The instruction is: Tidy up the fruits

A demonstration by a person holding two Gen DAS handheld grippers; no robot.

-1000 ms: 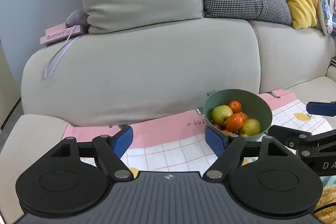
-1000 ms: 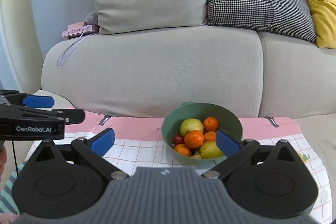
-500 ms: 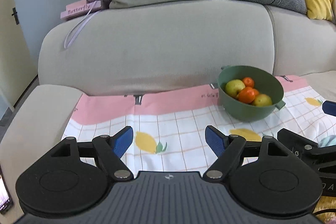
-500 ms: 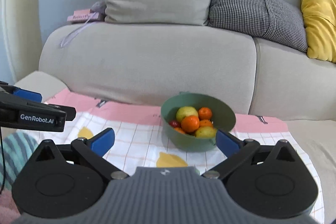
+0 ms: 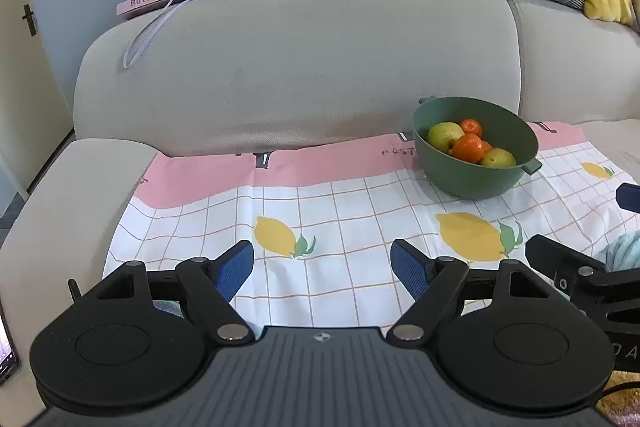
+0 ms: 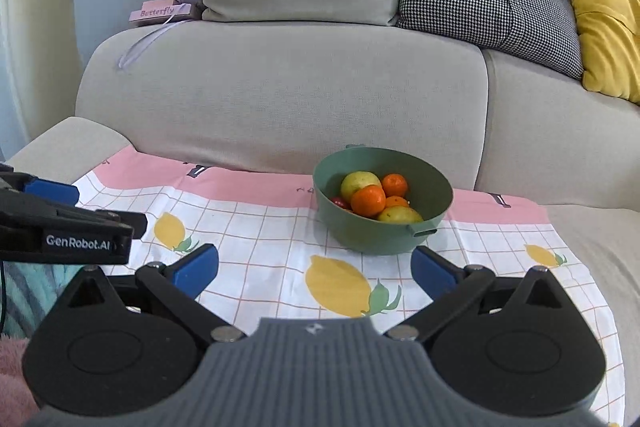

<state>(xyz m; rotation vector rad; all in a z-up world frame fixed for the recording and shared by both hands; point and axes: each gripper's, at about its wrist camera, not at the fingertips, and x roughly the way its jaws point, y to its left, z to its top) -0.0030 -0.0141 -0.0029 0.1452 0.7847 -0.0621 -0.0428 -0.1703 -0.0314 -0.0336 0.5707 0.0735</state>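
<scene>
Your left hand-held gripper (image 5: 322,263) sits spread and empty at lower centre, and your right hand-held gripper (image 6: 314,267) is spread too. The green bowl (image 6: 382,233) of fruits (image 6: 368,200) rests right of centre on the lemon cloth (image 6: 260,227). A clumsy grab could tip it on the soft sofa (image 6: 280,95).

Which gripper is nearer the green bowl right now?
Right. The right gripper faces the bowl almost head-on, its right fingertip just short of the wall. The left gripper sits further back and left; the bowl lies off to its right. Both are open.
</scene>
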